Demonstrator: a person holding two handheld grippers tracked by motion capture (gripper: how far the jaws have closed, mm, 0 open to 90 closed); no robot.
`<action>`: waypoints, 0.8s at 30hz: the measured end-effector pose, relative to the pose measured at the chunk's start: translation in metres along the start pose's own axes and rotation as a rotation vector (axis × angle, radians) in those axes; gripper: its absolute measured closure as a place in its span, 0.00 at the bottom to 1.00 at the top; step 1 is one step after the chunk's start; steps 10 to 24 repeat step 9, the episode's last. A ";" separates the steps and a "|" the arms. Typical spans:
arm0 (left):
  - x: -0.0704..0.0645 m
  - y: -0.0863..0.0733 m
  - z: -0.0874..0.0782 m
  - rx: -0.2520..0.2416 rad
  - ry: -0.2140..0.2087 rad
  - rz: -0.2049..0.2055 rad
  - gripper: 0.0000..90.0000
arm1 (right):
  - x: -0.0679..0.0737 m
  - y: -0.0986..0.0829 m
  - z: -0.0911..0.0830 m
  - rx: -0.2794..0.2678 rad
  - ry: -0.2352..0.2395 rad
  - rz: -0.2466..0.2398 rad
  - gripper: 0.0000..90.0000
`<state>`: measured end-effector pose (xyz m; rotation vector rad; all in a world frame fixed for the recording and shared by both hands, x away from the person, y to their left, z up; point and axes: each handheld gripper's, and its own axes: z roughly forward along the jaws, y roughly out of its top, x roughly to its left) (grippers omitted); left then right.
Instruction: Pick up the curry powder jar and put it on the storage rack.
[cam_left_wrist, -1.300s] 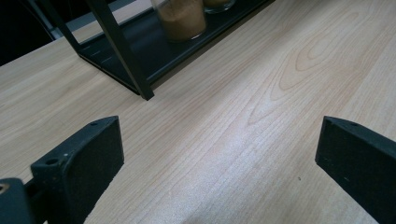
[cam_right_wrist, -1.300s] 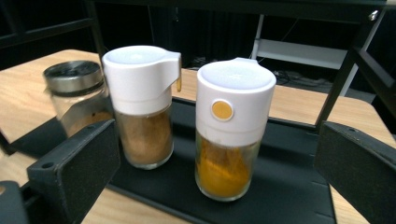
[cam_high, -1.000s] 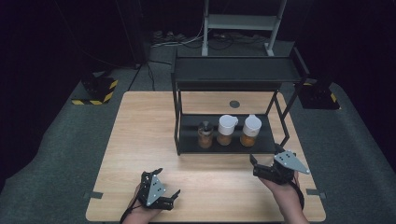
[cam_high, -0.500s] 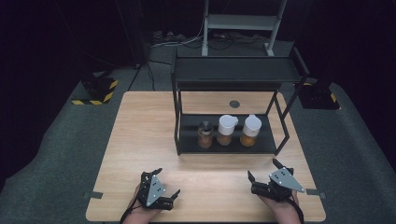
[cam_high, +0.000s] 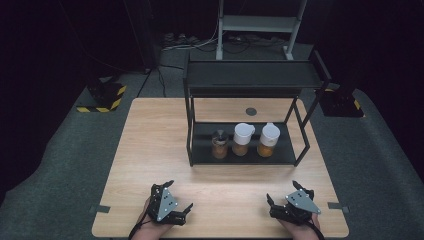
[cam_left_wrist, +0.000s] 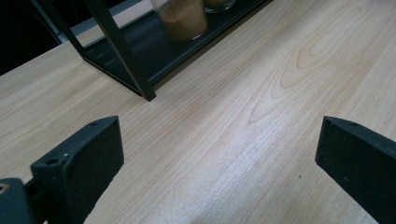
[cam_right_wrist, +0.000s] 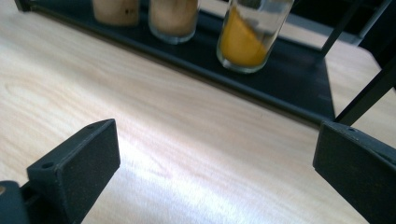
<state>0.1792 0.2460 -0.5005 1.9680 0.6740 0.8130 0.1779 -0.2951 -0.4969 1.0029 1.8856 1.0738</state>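
Both your tools, left tool (cam_high: 172, 200) and right tool (cam_high: 285, 197), gape wide over bare counter (cam_high: 150, 145). Your right gripper view reveals the yellow-powder jar (cam_right_wrist: 252, 37) on the rack's bottom shelf (cam_high: 200, 156); from above, probably the right white-capped jar.

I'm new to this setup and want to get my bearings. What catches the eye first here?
A black rack stands at the middle of the wooden table, with three jars of orange-brown powder in a row on its lower shelf. Near the table's front edge, the left gripper and right gripper rest with jaws wide open, holding nothing.
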 end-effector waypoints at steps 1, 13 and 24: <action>0.000 0.000 0.000 0.000 0.000 0.000 0.02 | 0.000 -0.001 0.001 0.008 0.002 0.000 0.00; 0.004 0.000 0.000 -0.001 -0.010 -0.023 0.02 | 0.000 0.001 0.002 0.024 -0.001 -0.021 0.00; 0.004 0.000 0.000 -0.001 -0.010 -0.023 0.02 | 0.000 0.001 0.002 0.024 -0.001 -0.021 0.00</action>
